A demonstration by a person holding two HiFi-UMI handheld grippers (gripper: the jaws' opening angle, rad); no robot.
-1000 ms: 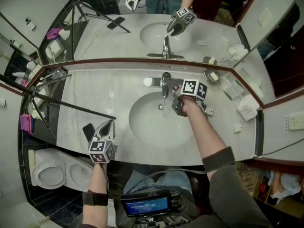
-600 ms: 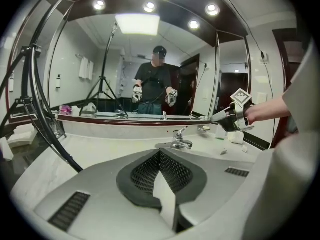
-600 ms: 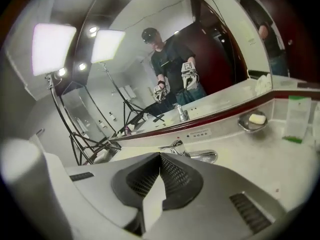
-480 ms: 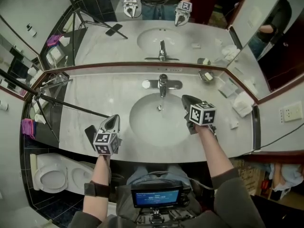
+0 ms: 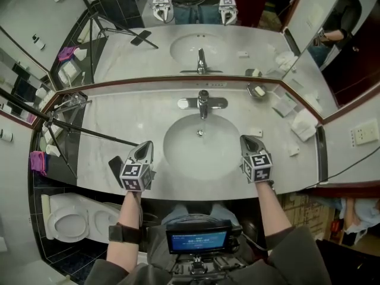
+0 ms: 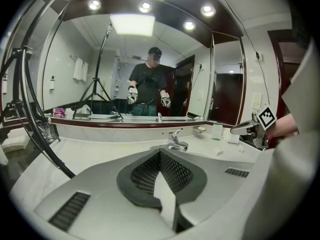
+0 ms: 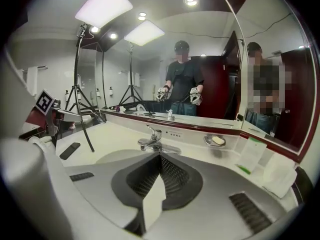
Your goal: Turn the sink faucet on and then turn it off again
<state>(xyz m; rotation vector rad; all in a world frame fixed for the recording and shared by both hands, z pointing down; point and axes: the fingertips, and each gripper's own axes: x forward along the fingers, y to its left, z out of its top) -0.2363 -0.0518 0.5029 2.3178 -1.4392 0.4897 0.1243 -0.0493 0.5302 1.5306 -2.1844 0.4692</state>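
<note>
The chrome faucet stands behind the white sink basin, its lever centred; I see no stream of water under the spout. My right gripper hovers over the basin's front right rim, shut and empty, well clear of the faucet. At the front left rim my left gripper is also shut with nothing in it. In the left gripper view the faucet lies straight beyond the closed jaws. The right gripper view shows the faucet ahead and slightly left.
A tripod leg crosses the counter at the left, and a black phone lies beside the left gripper. A soap dish, folded towels and small packets sit at the right. Below left stands a toilet.
My right gripper left the faucet lever, drew back toward me to the sink's front right rim and rolled upright, jaws now shut. The water stream is gone. The left gripper hardly moved.
</note>
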